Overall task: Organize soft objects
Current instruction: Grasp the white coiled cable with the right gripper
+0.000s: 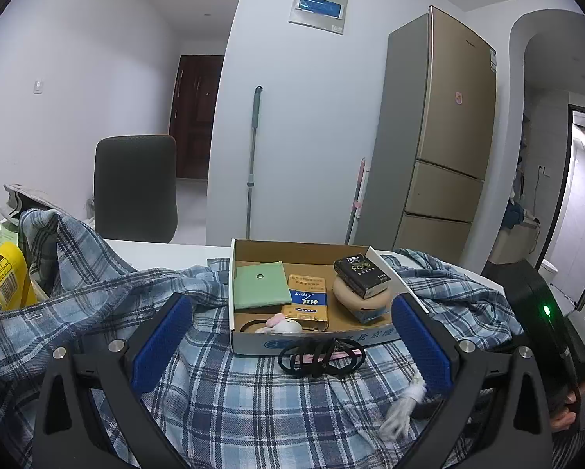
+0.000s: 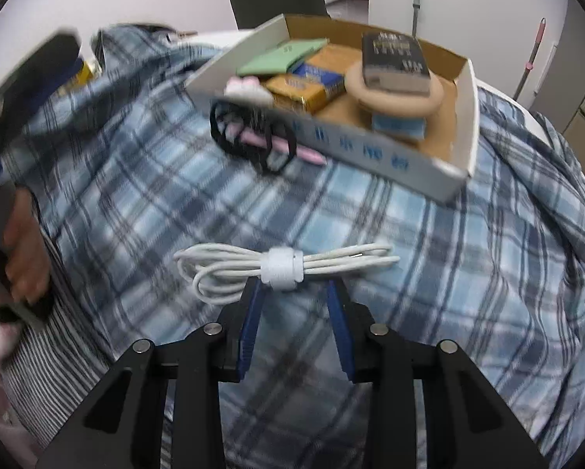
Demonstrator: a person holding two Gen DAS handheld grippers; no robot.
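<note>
A blue plaid shirt (image 1: 234, 398) is spread over the table; it fills the right wrist view (image 2: 429, 273) too. A cardboard box (image 1: 253, 346) stands on it with packets inside. A black cord with a pink pen (image 1: 320, 357) lies against the box front, also in the right wrist view (image 2: 253, 138). My left gripper (image 1: 288, 346) is open and empty above the shirt, facing the box. My right gripper (image 2: 294, 287) is shut on a bundled white cable (image 2: 280, 265), held just above the shirt. That cable also shows in the left wrist view (image 1: 404, 406).
The box (image 2: 464, 117) holds a green packet (image 1: 259, 285), an orange packet (image 1: 308, 297), a black tissue pack (image 1: 365, 275) on a beige ring, and a small plush. A yellow bag (image 1: 1, 281) sits at far left. A dark chair (image 1: 136, 187) stands behind the table.
</note>
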